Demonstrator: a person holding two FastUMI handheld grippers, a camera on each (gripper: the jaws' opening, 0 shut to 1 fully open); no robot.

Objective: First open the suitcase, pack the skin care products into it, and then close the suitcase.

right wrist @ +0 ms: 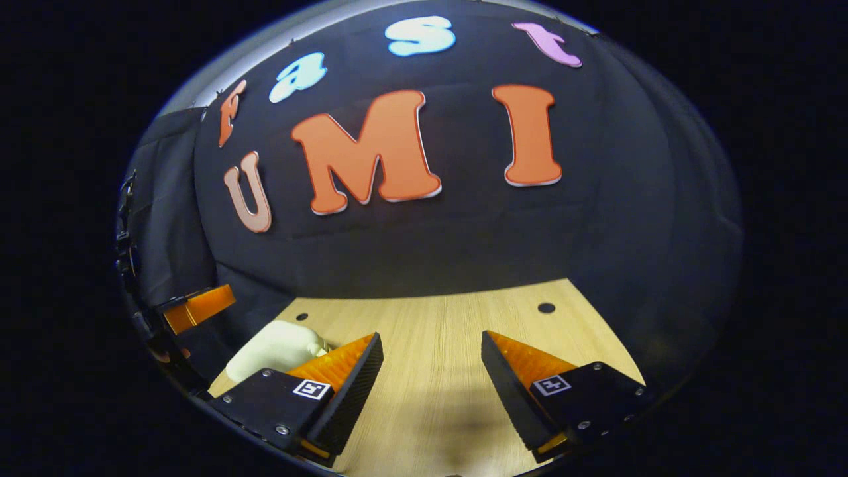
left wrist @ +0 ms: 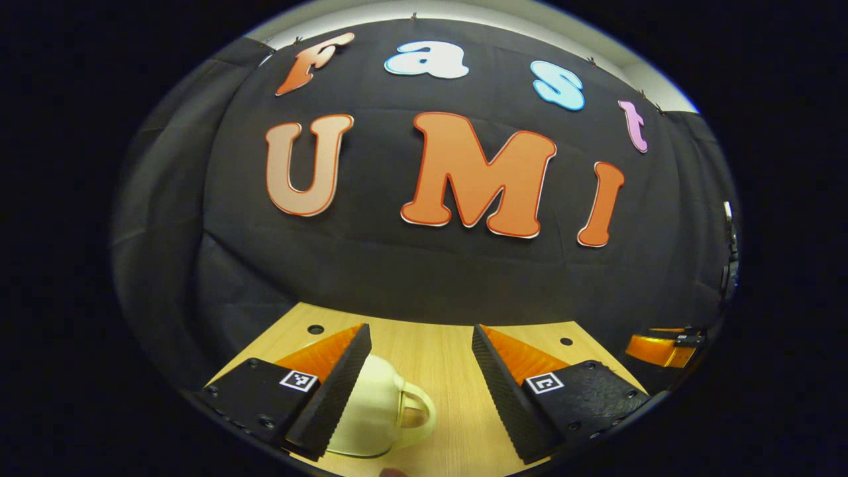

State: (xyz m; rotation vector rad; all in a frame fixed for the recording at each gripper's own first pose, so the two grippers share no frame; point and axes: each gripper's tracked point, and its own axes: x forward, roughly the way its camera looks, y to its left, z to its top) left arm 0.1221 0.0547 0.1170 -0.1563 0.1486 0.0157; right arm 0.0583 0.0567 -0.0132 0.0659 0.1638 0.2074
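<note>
A cream, rounded case with a loop handle lies on the wooden table, low in the left gripper view. It sits between the fingers of my left gripper, close against the left finger, and the gripper is open with its fingers well apart. In the right gripper view the same cream case lies to the left, partly behind the left finger. My right gripper is open over bare table, holding nothing. No skin care products are in sight.
An orange part of the right gripper shows at the right edge of the left gripper view. The left gripper's orange finger shows at the left of the right gripper view. The black cloth wall rises right behind the table's far edge. Small round holes dot the tabletop.
</note>
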